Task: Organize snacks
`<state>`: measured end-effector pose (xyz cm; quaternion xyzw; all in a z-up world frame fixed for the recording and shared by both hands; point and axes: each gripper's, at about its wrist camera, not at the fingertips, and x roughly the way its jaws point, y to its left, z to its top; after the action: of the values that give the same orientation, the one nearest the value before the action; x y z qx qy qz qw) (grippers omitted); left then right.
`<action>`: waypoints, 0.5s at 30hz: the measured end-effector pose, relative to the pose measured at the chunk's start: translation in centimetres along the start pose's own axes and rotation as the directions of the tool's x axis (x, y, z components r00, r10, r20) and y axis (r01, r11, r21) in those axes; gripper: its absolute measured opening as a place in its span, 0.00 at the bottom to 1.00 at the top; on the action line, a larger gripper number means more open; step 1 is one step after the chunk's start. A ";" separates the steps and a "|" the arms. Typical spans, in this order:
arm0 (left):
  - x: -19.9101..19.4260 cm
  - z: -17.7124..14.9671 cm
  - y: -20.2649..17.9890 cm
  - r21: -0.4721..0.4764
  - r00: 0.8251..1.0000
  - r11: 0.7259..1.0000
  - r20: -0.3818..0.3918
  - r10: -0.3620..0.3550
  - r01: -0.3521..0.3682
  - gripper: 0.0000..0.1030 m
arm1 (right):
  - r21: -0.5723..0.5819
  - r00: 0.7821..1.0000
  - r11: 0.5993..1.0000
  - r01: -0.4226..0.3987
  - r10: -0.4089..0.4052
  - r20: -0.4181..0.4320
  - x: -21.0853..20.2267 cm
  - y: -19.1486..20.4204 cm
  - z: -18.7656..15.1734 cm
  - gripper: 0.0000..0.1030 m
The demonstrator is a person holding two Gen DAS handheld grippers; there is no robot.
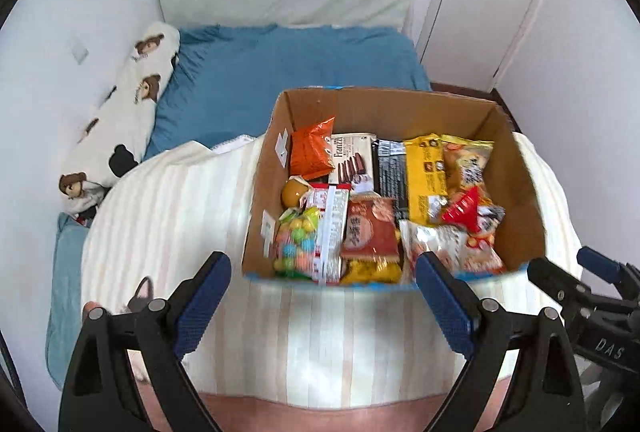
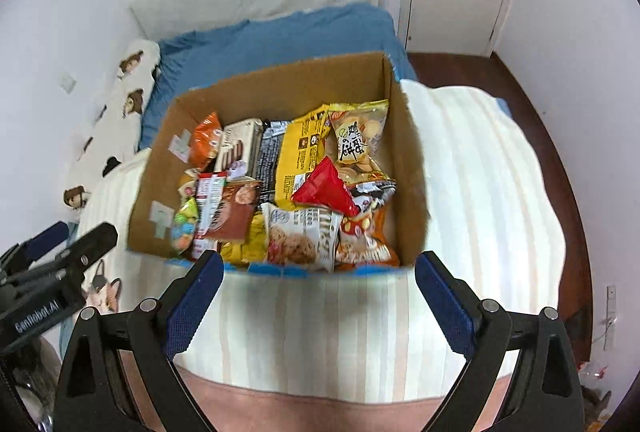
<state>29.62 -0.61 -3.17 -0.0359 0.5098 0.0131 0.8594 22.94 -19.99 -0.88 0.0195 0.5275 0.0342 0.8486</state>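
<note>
- A long white bolster pillow printed with brown bears (image 1: pixel 120 119) lies along the wall at the far left of the bed, beside a blue bedsheet (image 1: pixel 280 71).
- The left tool (image 1: pixel 322 282) hangs released over a cream striped blanket (image 1: pixel 180 216), nothing between its blue pads.
- An open brown cardboard box (image 1: pixel 516 167) sits on that blanket, just beyond both tools.
- Inside, from the left: a clear bag of coloured candy balls (image 1: pixel 294 244), an orange foil packet (image 1: pixel 314 147), a yellow snack bag (image 1: pixel 426 175), a red triangular packet (image 1: pixel 466 209); the nearer packets are blurred.
- The right tool (image 2: pixel 318 272) is likewise spread wide and empty.
</note>
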 end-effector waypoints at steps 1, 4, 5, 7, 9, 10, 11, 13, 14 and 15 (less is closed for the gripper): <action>-0.8 -0.6 0.0 0.000 1.000 1.000 0.014 0.003 -0.003 0.92 | 0.004 1.000 1.000 -0.003 0.003 0.019 -1.2 -0.1 -0.8 0.96; -3.8 -2.7 -0.2 0.005 0.998 1.000 0.059 0.004 -0.005 0.92 | 0.008 0.998 1.000 -0.006 0.006 0.067 -4.1 -0.4 -2.6 0.96; -4.8 -3.4 -0.3 0.007 0.998 1.000 0.070 0.010 -0.010 0.92 | 0.007 0.996 1.000 -0.008 0.008 0.087 -5.5 -0.5 -3.5 0.96; -6.5 -4.7 -0.4 0.011 0.996 1.000 0.091 0.009 -0.010 0.92 | 0.004 0.993 1.000 -0.006 0.006 0.118 -7.6 -0.5 -4.9 0.96; -8.3 -6.0 -0.6 0.015 0.993 1.000 0.117 0.015 -0.017 0.92 | -0.002 0.989 1.000 -0.014 0.014 0.145 -9.5 -0.3 -6.2 0.96; -9.0 -6.5 -0.7 0.018 0.991 1.000 0.129 0.022 -0.024 0.92 | -0.007 0.987 1.000 -0.010 0.012 0.163 -10.7 -0.2 -7.0 0.96; -9.8 -7.0 -0.7 0.018 0.990 0.999 0.140 0.027 -0.030 0.92 | -0.012 0.984 1.000 -0.012 0.014 0.177 -11.7 -0.1 -7.6 0.96; -11.1 -7.7 -0.5 0.005 0.988 1.000 0.155 0.026 -0.027 0.92 | -0.021 0.979 1.000 -0.013 0.017 0.204 -13.7 0.2 -8.8 0.96; -11.7 -8.0 -0.3 -0.002 0.987 1.000 0.157 0.025 -0.025 0.92 | -0.027 0.977 1.000 -0.014 0.019 0.214 -14.4 0.3 -9.1 0.96; -12.3 -8.3 -0.2 -0.007 0.987 1.000 0.162 0.026 -0.026 0.92 | -0.037 0.972 0.999 -0.009 0.018 0.233 -15.6 0.5 -9.9 0.96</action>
<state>16.52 -1.27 3.67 -0.0303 0.4389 0.0285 0.8976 7.21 -20.73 8.72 0.0117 0.4235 0.0470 0.9046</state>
